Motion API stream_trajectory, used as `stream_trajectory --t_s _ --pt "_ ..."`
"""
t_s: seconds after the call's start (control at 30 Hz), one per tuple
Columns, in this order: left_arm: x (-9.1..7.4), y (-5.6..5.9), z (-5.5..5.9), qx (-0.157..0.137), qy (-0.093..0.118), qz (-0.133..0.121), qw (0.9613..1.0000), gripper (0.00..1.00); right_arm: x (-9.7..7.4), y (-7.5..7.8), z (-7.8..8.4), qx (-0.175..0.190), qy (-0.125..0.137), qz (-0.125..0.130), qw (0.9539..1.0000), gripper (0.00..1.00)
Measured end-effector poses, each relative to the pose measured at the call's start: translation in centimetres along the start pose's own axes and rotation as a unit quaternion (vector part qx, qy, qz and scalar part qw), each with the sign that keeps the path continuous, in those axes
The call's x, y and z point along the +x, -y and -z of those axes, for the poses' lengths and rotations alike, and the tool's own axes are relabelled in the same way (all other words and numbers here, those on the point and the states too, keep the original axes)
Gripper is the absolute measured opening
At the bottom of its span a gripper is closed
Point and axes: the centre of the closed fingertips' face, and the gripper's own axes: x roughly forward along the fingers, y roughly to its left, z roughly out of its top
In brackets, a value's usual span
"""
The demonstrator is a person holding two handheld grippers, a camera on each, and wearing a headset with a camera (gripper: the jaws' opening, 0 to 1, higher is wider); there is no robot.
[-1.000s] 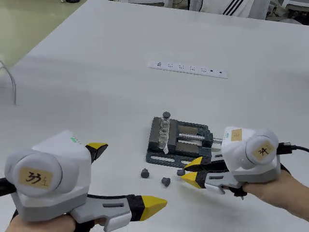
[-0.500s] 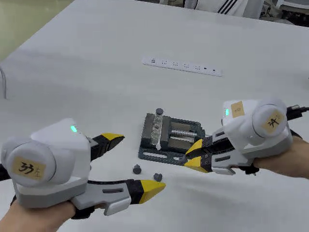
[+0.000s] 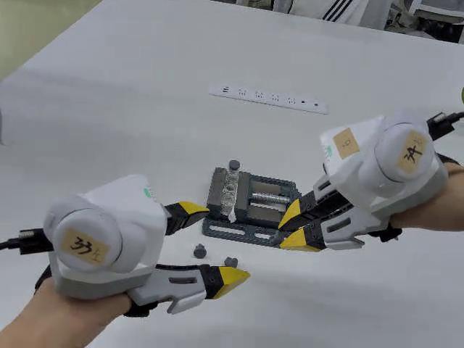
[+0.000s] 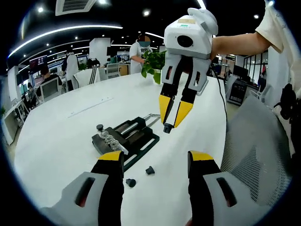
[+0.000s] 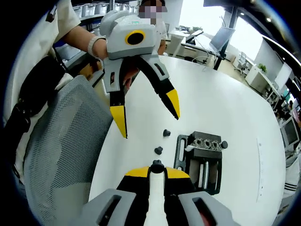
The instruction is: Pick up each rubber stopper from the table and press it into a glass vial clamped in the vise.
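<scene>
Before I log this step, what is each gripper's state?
Left gripper: open, holding nothing.
Right gripper: shut on a rubber stopper.

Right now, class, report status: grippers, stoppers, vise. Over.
Left gripper open, empty. Right gripper shut on a stopper, near the vise. Two loose stoppers on table. Nothing over the vials.

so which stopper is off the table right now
The stopper pinched in the right tongs; the two others lie loose on the table before the vise.
</scene>
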Motion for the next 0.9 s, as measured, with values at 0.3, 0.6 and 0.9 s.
stream_trajectory --t_s 0.3,0.6,0.9 --pt "1.3 0.7 -0.4 0.021 -0.015 0.021 0.9994 0.43 0.3 -0.3 -1.2 -0.039 -0.021 -0.033 0.9985 0.05" --pt "1.9 1.9 -0.9 0.036 -0.019 0.058 0.9975 0.23 0.5 -1.1 -1.8 -0.072 -0.045 -0.062 0.9944 0.05" --pt "2.3 2.6 -1.2 0.037 -0.018 0.077 0.9961 0.09 0.2 -1.5 -2.0 -0.086 -0.055 -0.075 0.9919 0.05"
